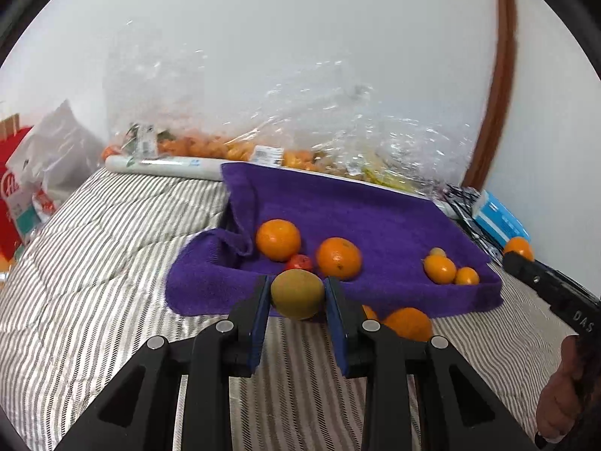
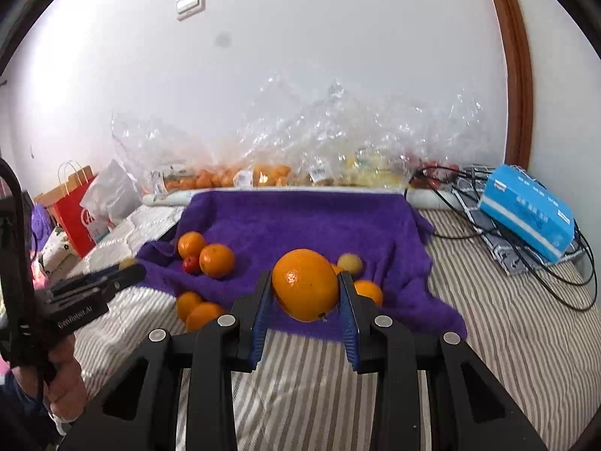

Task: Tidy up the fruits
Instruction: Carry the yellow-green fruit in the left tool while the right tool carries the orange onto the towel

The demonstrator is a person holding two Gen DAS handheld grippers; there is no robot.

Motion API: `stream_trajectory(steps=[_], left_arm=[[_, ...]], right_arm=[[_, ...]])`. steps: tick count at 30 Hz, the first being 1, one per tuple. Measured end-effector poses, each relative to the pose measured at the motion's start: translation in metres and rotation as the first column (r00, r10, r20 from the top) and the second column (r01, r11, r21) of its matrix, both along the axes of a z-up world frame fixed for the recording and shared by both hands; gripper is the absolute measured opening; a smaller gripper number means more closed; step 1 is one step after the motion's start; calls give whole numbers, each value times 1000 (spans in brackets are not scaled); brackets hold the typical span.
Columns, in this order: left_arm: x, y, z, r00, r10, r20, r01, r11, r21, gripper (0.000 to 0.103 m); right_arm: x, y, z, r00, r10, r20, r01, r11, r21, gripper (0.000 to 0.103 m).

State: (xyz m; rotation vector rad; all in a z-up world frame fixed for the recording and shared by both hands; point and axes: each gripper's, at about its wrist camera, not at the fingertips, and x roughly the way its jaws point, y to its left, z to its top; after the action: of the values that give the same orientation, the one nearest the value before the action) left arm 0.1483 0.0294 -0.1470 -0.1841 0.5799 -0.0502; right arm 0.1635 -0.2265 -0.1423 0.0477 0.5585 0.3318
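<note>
Purple towel [image 1: 375, 206], two oranges [image 1: 278, 239], one tomato [image 1: 299, 262]

Home bedroom: striped quilt [image 2: 488, 319], shopping bags [image 2: 75, 203], wall switch [image 2: 191, 2].

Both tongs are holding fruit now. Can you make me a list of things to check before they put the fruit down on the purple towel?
1. Left tongs shut on the green fruit: ok.
2. Right tongs shut on the big orange: ok.
3. Bare room on the purple towel behind the fruit: ok.
4. Two oranges lie off the towel on the striped cover: not ok.
5. Groups on the towel: oranges with a small red fruit on one side, small orange fruits on the other: ok.
6. Whether the green fruit is soft: cannot tell.
</note>
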Motion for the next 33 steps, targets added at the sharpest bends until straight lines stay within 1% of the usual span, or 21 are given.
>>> stream_trajectory(steps=[2,4,8,11,13,16,21,24,25,27,28,30,31,33], left_arm=[[0,5,1,999,31,15,-31,1000,-2,28],[1,6,2,999,37,21,-37,999,-6,28],[14,1,0,1000,-19,-16,19,1000,1,28],[21,-5,7,999,-40,8,40,999,32,28],[28,-8,15,999,-51,18,50,998,33,28],[42,-7,25,998,-62,31,61,998,13,28],[75,-12,30,995,-95,15,96,994,-55,28],[85,-19,21,995,-97,13,97,994,-55,28],[87,-19,14,996,-91,7,91,994,-53,28],[89,-16,2,996,-87,-11,86,995,-55,28],[90,-15,-1,995,-89,-34,87,995,-58,28],[90,-10,0,994,-106,-24,103,991,-87,28],[90,-8,1,995,-95,-13,94,991,-90,28],[92,-4,0,997,-78,-18,76,993,-92,28]], right_arm=[[5,1,4,1000,4,10,-4,1000,7,34],[11,3,9,1000,6,15,-6,1000,6,34],[20,6,19,999,23,44,-23,1000,0,34],[27,6,25,998,29,64,-29,1000,1,34],[34,4,27,998,28,63,-28,1000,6,34],[45,1,27,998,25,51,-25,1000,5,34],[61,-4,21,999,7,51,-7,1000,-2,34],[72,-12,4,1000,-15,8,15,1000,14,34],[76,-14,-1,1000,-18,-8,18,1000,8,34],[80,-17,-10,999,-35,-35,34,999,-32,34],[82,-19,-14,998,-44,-43,42,998,-42,34],[88,-22,-20,995,-62,-75,58,997,-51,34],[93,-24,-23,992,-75,-97,71,996,-49,34],[97,-25,-30,988,-77,-132,72,997,-41,34]])
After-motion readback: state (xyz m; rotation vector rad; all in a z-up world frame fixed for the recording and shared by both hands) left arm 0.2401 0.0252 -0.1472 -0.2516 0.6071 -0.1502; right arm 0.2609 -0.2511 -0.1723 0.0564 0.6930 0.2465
